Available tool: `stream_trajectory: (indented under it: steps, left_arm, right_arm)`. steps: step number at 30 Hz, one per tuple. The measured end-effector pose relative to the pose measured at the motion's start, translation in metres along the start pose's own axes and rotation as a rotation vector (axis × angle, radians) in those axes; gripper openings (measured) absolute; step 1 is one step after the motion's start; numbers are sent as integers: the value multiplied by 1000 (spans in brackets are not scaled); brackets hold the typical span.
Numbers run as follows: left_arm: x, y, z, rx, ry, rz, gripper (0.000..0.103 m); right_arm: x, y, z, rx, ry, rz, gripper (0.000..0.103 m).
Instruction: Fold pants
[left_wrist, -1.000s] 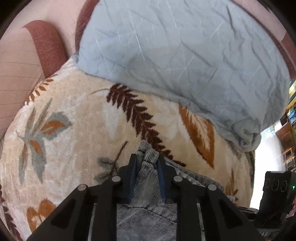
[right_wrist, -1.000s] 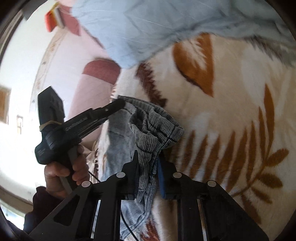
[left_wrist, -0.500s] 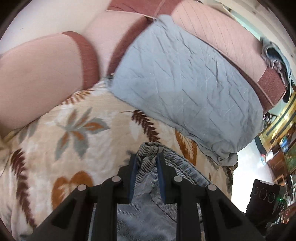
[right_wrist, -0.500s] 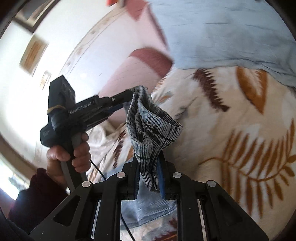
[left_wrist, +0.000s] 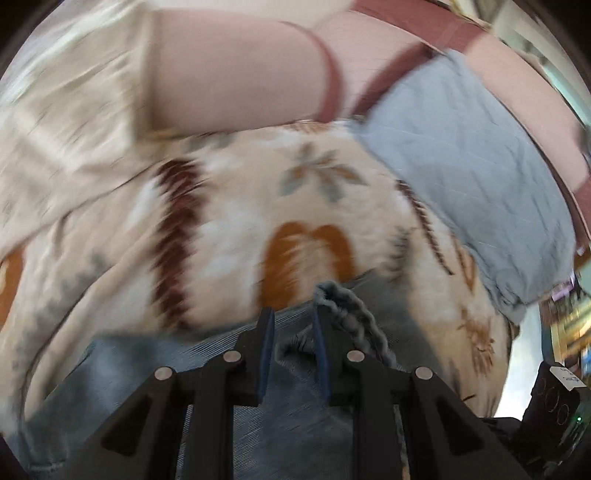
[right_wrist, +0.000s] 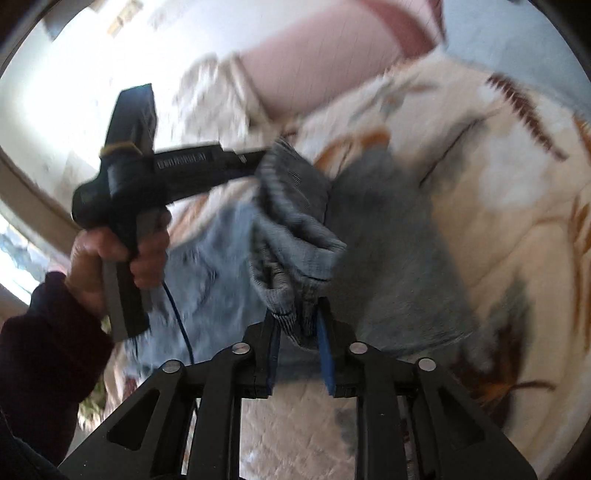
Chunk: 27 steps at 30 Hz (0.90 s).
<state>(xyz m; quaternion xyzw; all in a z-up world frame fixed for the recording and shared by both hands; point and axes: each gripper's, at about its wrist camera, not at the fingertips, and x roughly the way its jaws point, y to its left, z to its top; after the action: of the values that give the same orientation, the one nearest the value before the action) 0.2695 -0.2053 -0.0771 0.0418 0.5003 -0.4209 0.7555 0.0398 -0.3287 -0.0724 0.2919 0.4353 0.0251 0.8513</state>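
The pants (right_wrist: 295, 225) are grey-blue with a ribbed waistband, held up over a leaf-patterned blanket (right_wrist: 498, 155). My right gripper (right_wrist: 297, 321) is shut on one part of the waistband. My left gripper (left_wrist: 291, 314) is shut on another part of the waistband (left_wrist: 347, 310); it also shows in the right wrist view (right_wrist: 258, 162), held by a hand at the left. The pants' legs (right_wrist: 214, 266) hang and trail below. Both views are blurred by motion.
The leaf-patterned blanket (left_wrist: 229, 221) covers a sofa with pink and maroon cushions (left_wrist: 240, 74). A light blue quilted cover (left_wrist: 461, 158) lies at the back right. A pale cloth (left_wrist: 66, 129) lies at the left end.
Both grippers have swung to the left along the sofa, carrying the waistband with them. The blue cover has slid to the right of both views. Both stay shut on the pants.
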Motion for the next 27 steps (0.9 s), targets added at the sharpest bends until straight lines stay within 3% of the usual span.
stream_trajectory:
  steps: [2, 5, 6, 8, 10, 14, 16, 19, 22, 27]
  left_arm:
    - [-7, 14, -9, -20, 3, 35, 23]
    - [-26, 25, -21, -33, -14, 52, 23]
    - [-31, 25, -24, -31, -23, 48, 23]
    - [-42, 18, -30, -18, -40, 49, 23]
    - [-47, 7, -34, -5, -54, 36, 23]
    - [-43, -31, -51, 22, -53, -17, 24]
    - [-29, -48, -61, 39, -19, 11, 24]
    - [-5, -66, -79, 51, 55, 13, 24]
    - [15, -77, -102, 106, 146, 94, 24]
    - [11, -85, -116, 142, 120, 142, 24]
  right_arm:
    - [10, 2, -1, 6, 58, 43, 40]
    - [8, 6, 0, 0, 94, 171, 43]
    - [4, 4, 3, 11, 93, 227, 43]
    - [-7, -4, 11, 39, 40, 254, 45]
    - [-19, -20, 18, 105, -26, 250, 48]
    - [-19, -56, 25, 271, -76, 210, 48]
    - [-12, -66, 26, 311, -80, 152, 48]
    - [-1, -76, 26, 361, -48, 157, 48]
    - [5, -79, 21, 364, 4, 93, 46]
    - [13, -80, 15, 328, 81, 50, 38]
